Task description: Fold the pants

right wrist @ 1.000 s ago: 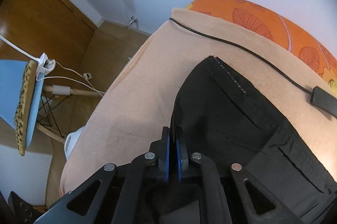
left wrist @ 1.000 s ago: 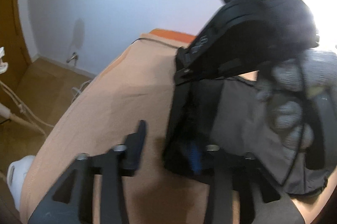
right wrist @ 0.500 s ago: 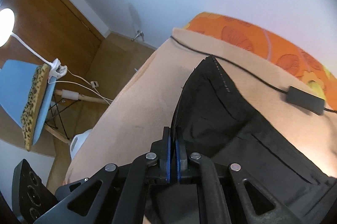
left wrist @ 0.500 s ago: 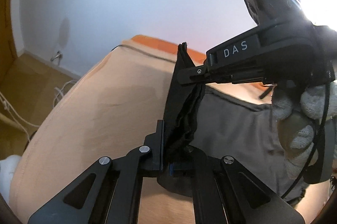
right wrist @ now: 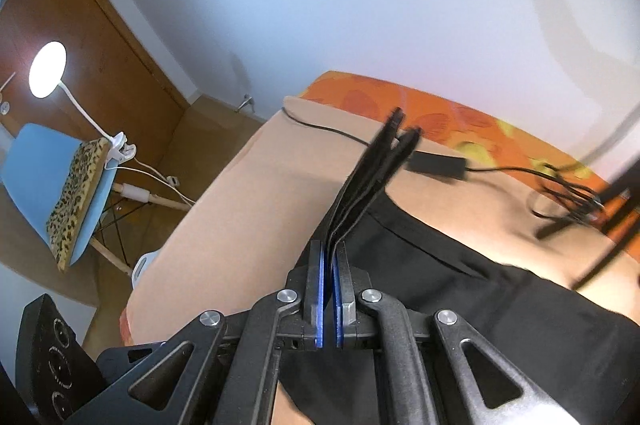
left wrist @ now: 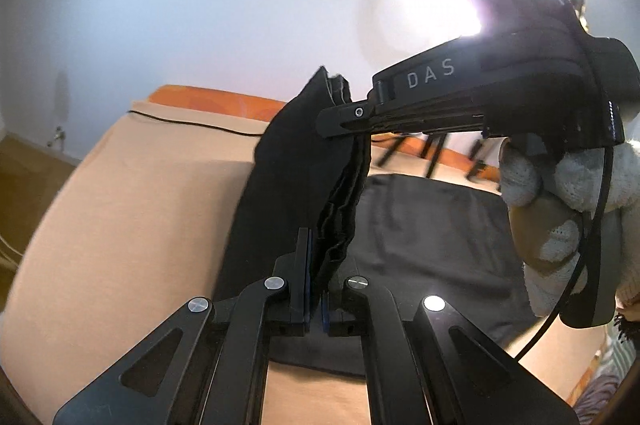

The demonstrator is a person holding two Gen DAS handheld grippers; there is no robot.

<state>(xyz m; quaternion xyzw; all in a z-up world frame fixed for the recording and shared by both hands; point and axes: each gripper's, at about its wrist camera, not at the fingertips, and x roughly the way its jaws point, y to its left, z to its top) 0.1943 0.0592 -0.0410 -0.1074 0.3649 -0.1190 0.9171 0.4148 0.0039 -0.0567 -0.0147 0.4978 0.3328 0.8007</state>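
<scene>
Black pants (left wrist: 432, 225) lie on a beige bed cover (left wrist: 140, 205). One edge of them is raised into an upright fold (left wrist: 288, 165). My left gripper (left wrist: 316, 265) is shut on the near end of that fold. My right gripper (left wrist: 340, 121), held by a gloved hand (left wrist: 560, 185), is shut on the fold's far top corner. In the right wrist view the right gripper (right wrist: 329, 265) pinches the layered hem of the pants (right wrist: 460, 285), which stands up past the blue pads. The cloth stretches between the two grippers, above the bed.
A black cable with an adapter (right wrist: 436, 163) crosses the far side of the bed cover (right wrist: 260, 193), beside an orange patterned sheet (right wrist: 420, 101). Left of the bed stand a blue chair with a leopard cushion (right wrist: 72, 193) and a clip lamp (right wrist: 47, 69). Dark stand legs (right wrist: 592, 209) are at right.
The left gripper went from open beside the pants to shut on their edge. Both grippers have risen, lifting the edge off the bed into an upright fold.
</scene>
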